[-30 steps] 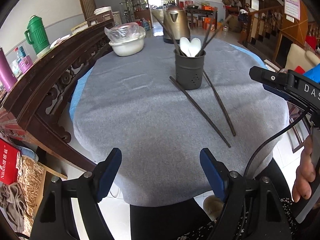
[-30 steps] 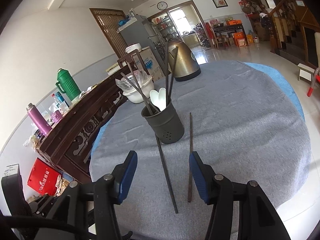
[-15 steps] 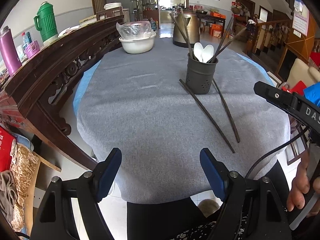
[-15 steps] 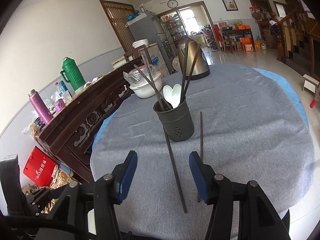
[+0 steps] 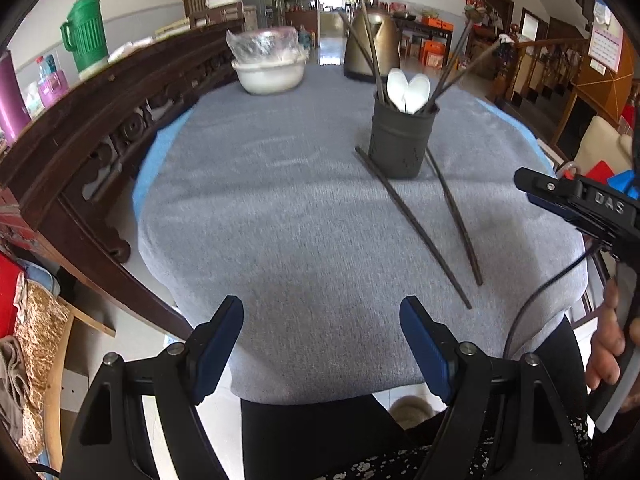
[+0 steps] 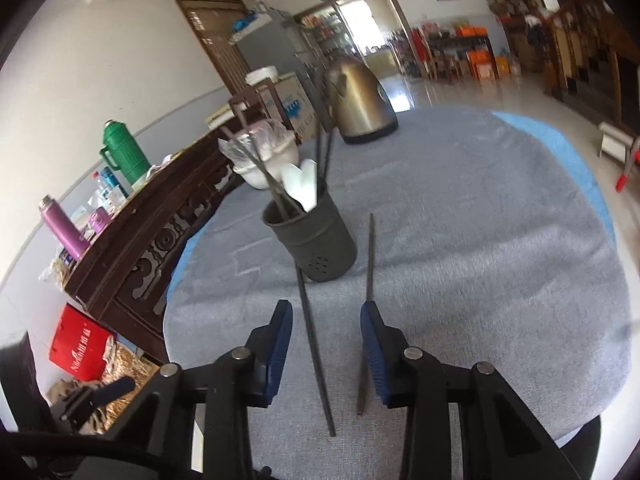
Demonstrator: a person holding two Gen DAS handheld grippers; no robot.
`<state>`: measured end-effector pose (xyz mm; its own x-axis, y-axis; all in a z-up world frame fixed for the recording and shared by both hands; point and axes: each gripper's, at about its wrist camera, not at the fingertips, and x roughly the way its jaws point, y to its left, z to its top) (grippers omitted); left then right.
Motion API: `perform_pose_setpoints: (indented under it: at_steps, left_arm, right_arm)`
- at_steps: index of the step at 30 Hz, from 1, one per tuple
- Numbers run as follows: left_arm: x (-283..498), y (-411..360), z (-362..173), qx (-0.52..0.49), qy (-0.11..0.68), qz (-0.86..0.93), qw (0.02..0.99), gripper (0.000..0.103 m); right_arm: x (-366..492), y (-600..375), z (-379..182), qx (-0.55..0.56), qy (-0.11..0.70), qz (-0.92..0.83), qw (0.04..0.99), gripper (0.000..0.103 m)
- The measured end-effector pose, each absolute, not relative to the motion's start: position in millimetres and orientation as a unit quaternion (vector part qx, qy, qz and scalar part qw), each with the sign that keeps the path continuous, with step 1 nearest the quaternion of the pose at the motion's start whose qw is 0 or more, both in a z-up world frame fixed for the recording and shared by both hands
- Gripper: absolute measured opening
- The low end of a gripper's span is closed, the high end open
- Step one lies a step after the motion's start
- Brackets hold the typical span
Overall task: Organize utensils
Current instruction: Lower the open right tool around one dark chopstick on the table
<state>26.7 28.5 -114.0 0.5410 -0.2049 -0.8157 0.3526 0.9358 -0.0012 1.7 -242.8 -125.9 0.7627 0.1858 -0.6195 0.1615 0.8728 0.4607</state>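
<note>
Grey-clothed counter (image 5: 280, 220), kettle (image 5: 370, 50) at 12 o'clock; chopsticks (image 6: 316, 356) near-end blurred (both grippers (image 5: 322, 344) (image 6: 326, 344) wide open, empty).

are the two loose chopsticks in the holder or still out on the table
Out. Both chopsticks lie flat on the grey tablecloth beside the holder.

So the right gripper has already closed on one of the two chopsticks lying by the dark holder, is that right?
Not quite. The right gripper is open, closed on nothing. Both chopsticks lie loose on the tablecloth beside the dark holder, as the right wrist view shows.
</note>
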Motion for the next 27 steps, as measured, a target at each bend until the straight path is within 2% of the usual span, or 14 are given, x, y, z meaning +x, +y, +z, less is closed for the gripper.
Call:
perform_pose_setpoints:
  at_steps: [11,13,17,23,26,27]
  left_arm:
    - [35,24,-134,0.08,0.491,-0.15,0.854,0.081]
    - [40,22,-136,0.078,0.497,-0.153,0.85,0.081]
    - [59,13,-135,0.072,0.508,-0.155,0.844,0.081]
    - [90,-21,-134,0.077,0.518,-0.182,0.832,0.08]
    - [101,-44,-142,0.072,0.53,-0.196,0.822,0.072]
    - [104,-50,-146,0.072,0.534,-0.196,0.819,0.065]
  right_arm:
    - [40,-241,-201,0.294,0.453,0.01,0.842,0.027]
    - [43,-237,-208,0.289,0.46,0.007,0.84,0.025]
    - [46,-233,-212,0.261,0.463,-0.007,0.847,0.009]
    - [31,-242,-217,0.257,0.459,-0.006,0.85,0.007]
    - [21,-251,-216,0.271,0.46,-0.002,0.845,0.007]
    - [17,-254,-217,0.278,0.461,0.0,0.843,0.007]
